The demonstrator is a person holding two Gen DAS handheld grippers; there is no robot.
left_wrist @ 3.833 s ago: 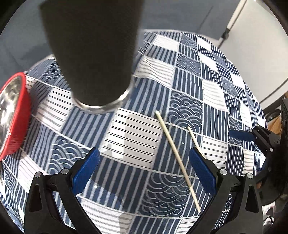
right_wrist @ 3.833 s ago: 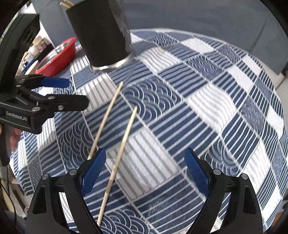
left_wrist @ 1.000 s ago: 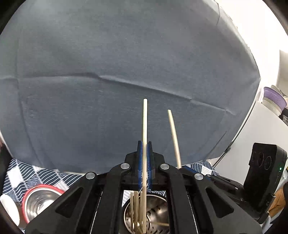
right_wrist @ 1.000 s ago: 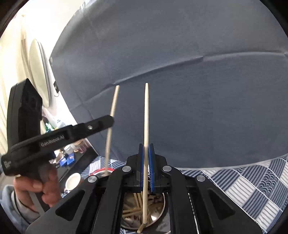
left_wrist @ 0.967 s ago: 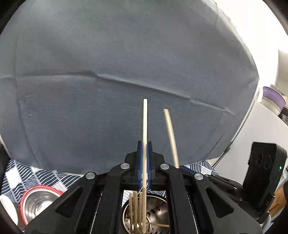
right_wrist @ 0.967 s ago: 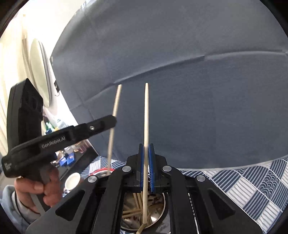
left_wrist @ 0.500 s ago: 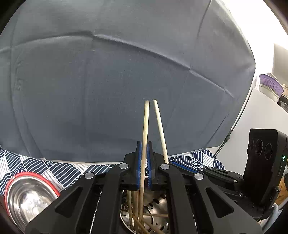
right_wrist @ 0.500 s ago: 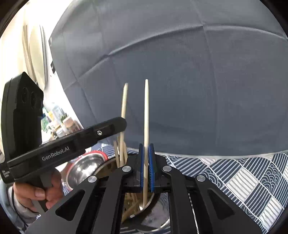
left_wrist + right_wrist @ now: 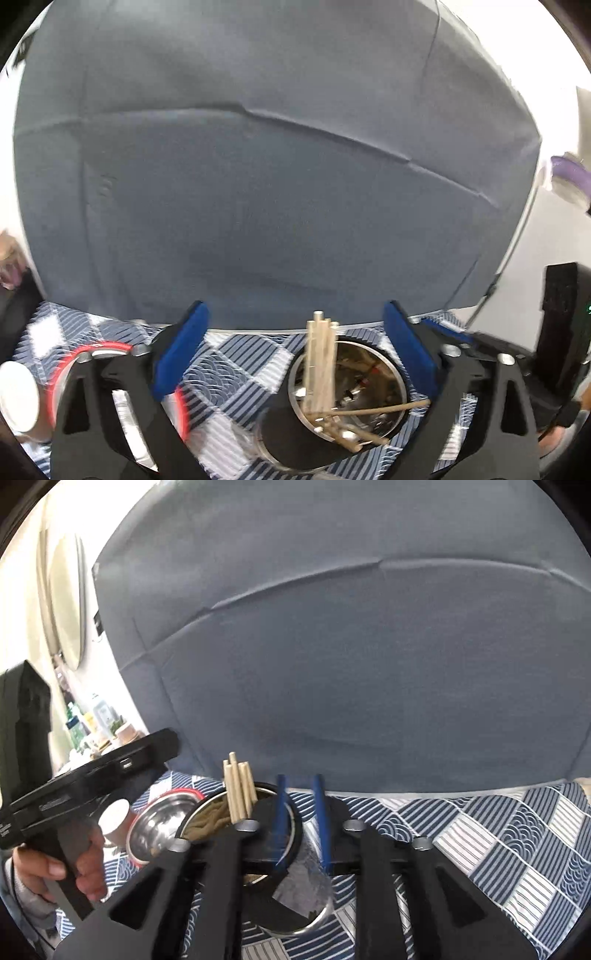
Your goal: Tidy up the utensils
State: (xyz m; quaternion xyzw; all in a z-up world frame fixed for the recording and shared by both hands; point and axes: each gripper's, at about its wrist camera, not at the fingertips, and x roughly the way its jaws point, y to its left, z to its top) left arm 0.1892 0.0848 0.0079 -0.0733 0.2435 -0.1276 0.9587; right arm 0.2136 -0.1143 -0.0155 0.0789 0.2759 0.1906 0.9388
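Observation:
The black cylindrical holder with a metal rim stands on the blue patterned tablecloth. A bundle of wooden chopsticks rests in it, with a few lying slanted across its mouth. My left gripper hangs just above the holder, its jaws opening wide, and no pad touches anything. In the right wrist view the chopsticks stick up from the holder. My right gripper hovers over its rim, its jaws opening with a narrow gap and nothing between them.
A red bowl with a steel inside sits left of the holder, a white cup beyond it. A grey backdrop rises behind the table. A hand grips the left gripper's handle. More tablecloth spreads to the right.
Both grippers were shut on an upright chopstick each. Both have sunk toward the holder and spread their jaws; the two chopsticks now stand in the holder with the others.

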